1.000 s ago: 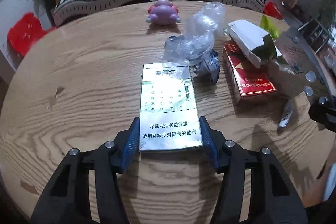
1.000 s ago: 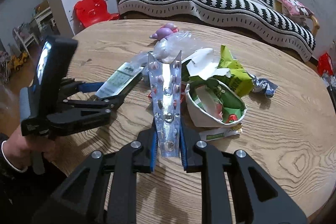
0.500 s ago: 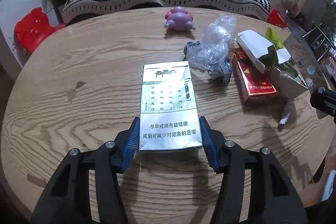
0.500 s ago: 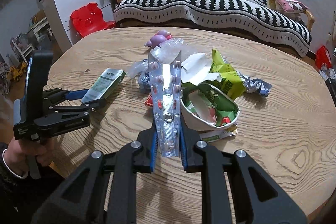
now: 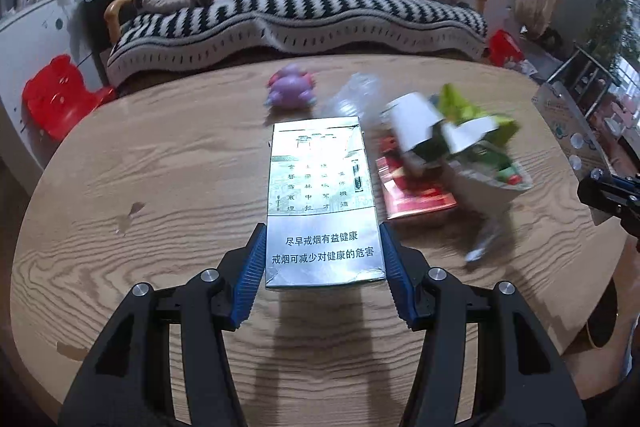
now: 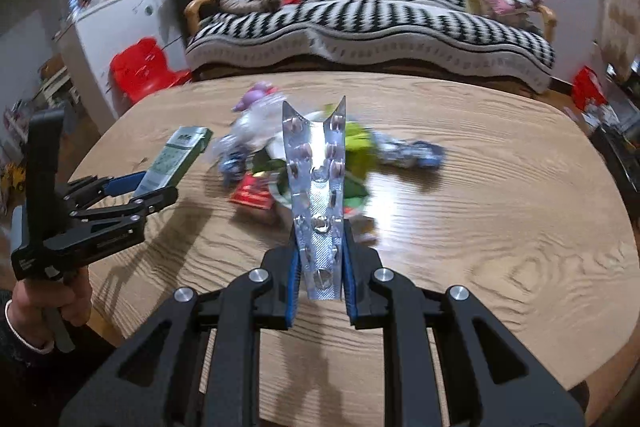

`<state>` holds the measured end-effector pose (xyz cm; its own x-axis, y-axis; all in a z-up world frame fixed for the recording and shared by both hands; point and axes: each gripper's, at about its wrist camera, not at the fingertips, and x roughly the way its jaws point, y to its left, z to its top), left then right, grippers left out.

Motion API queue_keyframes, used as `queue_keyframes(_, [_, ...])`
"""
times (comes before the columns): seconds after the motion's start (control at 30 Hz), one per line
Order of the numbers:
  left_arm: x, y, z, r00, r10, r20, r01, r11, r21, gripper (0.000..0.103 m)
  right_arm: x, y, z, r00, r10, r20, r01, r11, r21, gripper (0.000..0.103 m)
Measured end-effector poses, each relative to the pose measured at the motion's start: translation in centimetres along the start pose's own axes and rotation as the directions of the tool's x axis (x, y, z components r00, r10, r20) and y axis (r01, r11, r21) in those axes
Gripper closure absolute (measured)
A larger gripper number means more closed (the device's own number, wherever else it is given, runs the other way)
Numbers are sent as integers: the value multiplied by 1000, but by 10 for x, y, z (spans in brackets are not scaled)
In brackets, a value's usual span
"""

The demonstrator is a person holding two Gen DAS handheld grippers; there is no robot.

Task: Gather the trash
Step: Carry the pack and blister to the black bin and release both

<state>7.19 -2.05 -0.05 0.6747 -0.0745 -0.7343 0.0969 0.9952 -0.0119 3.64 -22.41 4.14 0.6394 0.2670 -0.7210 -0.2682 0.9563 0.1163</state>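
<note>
My left gripper [image 5: 323, 259] is shut on a silver-green cigarette box [image 5: 322, 203], held lifted above the round wooden table [image 5: 160, 187]. The same box [image 6: 176, 157] and left gripper [image 6: 140, 189] show at the left of the right wrist view, carried by a hand. My right gripper [image 6: 320, 267] is shut on a bent silver pill blister strip [image 6: 318, 195], which stands up between the blue pads. Behind both lies a blurred trash heap: a red cigarette pack [image 5: 416, 195], a white paper cup with green wrappers [image 5: 460, 143], and crumpled clear plastic [image 5: 356, 95].
A purple toy [image 5: 292, 91] sits on the far part of the table. A crumpled blue-white wrapper [image 6: 412, 151] lies right of the heap. Beyond the table stand a striped sofa [image 5: 296, 15], a red child's chair [image 5: 60, 95] and a white cabinet.
Both grippers have risen and pulled back from the table with their loads, so the trash heap looks smaller and farther. The grips have not changed.
</note>
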Motion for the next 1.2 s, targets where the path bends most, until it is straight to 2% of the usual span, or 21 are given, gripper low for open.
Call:
queue_keyframes(0.1, [-6,-24,4,1000,-21,21,21,999,29,49,-18,-29,-9,999,-44,17,43,997,58,85])
queue_keyframes(0.33, [-18,-116,11,990,-138,33,132,981,142,49,-71,-109,-49,984,-174,46,160,964,212,85])
queue_keyframes(0.47, [-28,-185,9,974,-224,27,211,948,239,49,-107,-159,-83,964,-263,39,237,915,327,85])
queue_keyframes(0.53, [-30,-221,6,964,-264,14,250,926,284,49,-129,-190,-107,950,-312,23,277,871,406,85])
queue_keyframes(0.6, [-33,-264,0,948,-319,-11,305,894,327,49,-144,-213,-126,939,-344,9,301,834,463,85])
queue_keyframes(0.7, [-37,-314,-13,920,-389,-46,375,843,386,49,-172,-251,-162,915,-403,-25,347,753,558,85])
queue_keyframes(0.8, [-41,-378,-35,866,-485,-123,485,753,445,49,-195,-287,-201,892,-445,-78,385,659,646,85])
queue_keyframes(0.87, [-41,-408,-50,841,-516,-160,524,707,475,49,-207,-311,-229,878,-462,-126,411,591,694,85])
queue_keyframes(0.9, [-39,-429,-60,821,-536,-196,556,672,489,49,-212,-323,-246,869,-469,-156,426,552,717,85])
queue_keyframes(0.93, [-37,-443,-69,803,-550,-227,582,645,495,49,-215,-330,-257,866,-468,-175,433,529,729,85])
queue_keyframes(1.03, [-28,-481,-93,770,-565,-297,627,582,517,49,-221,-352,-296,866,-435,-248,449,454,770,85])
queue_keyframes(1.1, [-21,-498,-106,755,-565,-332,646,554,526,49,-223,-363,-316,873,-404,-274,441,412,797,85])
queue_keyframes(1.2, [-5,-522,-121,727,-563,-394,682,521,513,49,-228,-374,-339,880,-376,-291,432,376,820,85])
